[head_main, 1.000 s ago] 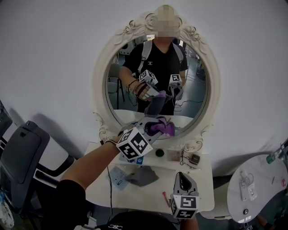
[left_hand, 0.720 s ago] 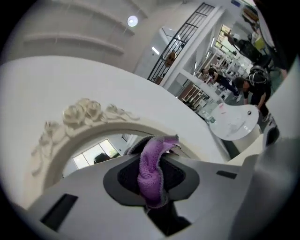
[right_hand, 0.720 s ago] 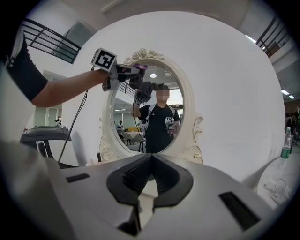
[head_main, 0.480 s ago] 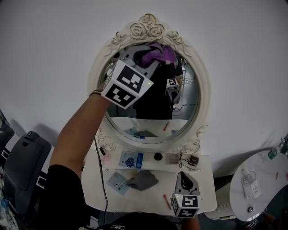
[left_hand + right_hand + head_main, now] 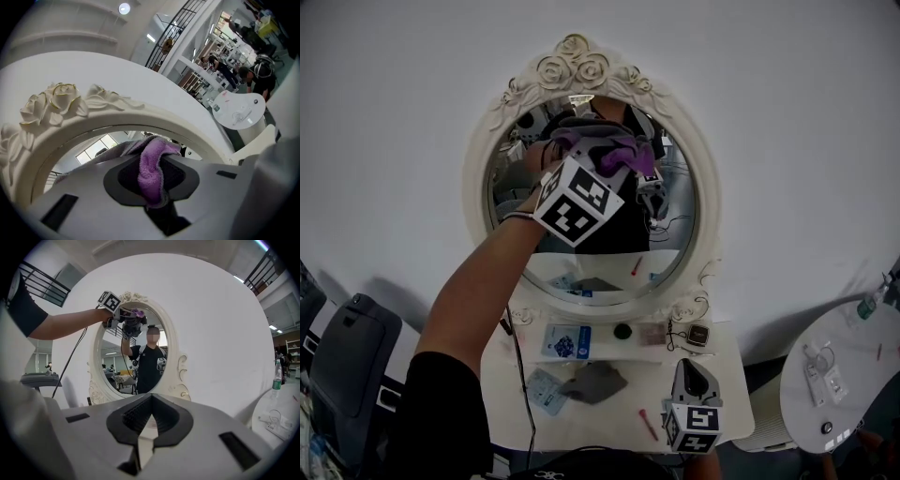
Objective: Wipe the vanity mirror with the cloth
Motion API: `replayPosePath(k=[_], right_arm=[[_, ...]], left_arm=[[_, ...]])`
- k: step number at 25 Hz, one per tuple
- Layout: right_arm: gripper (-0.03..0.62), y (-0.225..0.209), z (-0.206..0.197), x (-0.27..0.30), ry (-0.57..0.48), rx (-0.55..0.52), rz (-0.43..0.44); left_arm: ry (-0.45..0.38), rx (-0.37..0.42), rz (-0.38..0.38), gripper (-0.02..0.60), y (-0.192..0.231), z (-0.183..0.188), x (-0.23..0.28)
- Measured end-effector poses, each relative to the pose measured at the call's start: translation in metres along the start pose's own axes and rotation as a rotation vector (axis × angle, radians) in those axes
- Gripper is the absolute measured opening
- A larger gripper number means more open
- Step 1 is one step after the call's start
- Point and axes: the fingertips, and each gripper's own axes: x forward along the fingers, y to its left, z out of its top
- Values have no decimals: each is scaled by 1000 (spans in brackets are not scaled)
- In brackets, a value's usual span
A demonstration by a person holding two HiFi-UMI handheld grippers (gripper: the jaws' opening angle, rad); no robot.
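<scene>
The oval vanity mirror (image 5: 581,225) has a white carved frame with roses (image 5: 572,66) on top. My left gripper (image 5: 614,155) is raised against the upper part of the glass, shut on a purple cloth (image 5: 626,150) that presses on the mirror. In the left gripper view the cloth (image 5: 152,171) bulges out between the jaws just under the rose frame (image 5: 56,101). My right gripper (image 5: 689,375) hangs low over the vanity table's right front, jaws shut and empty. The right gripper view shows the mirror (image 5: 136,357) and the left gripper (image 5: 124,320) from below.
On the white vanity table (image 5: 727,412) lie a grey cloth (image 5: 598,380), a blue and white card (image 5: 567,339), a black round knob (image 5: 622,330), a small watch (image 5: 699,334) and a red pen (image 5: 645,424). A round side table (image 5: 844,375) stands right, a dark chair (image 5: 347,356) left.
My left gripper carried the purple cloth from the mirror's lower edge up to its top, then slightly down and right. The right gripper stayed low over the table.
</scene>
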Motion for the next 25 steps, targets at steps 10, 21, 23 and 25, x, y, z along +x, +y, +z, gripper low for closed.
replayPosePath(k=[10,21,23,25], right_arm=[[11,1,-12,0,46,-14,-2],[12,4,-26,-10,96,-31,-22],[12,2,-28,-13,105,-33,-31],[11,-1,-27,-15,108,-38,-42]], left_arm=[[4,9,-127,71,-108,-72,12],[144,-164,-327,71,-251,-183,23],[144,-178,-339,71,-269,-198,25],[128,-212,-340,71,-277,-204,27]])
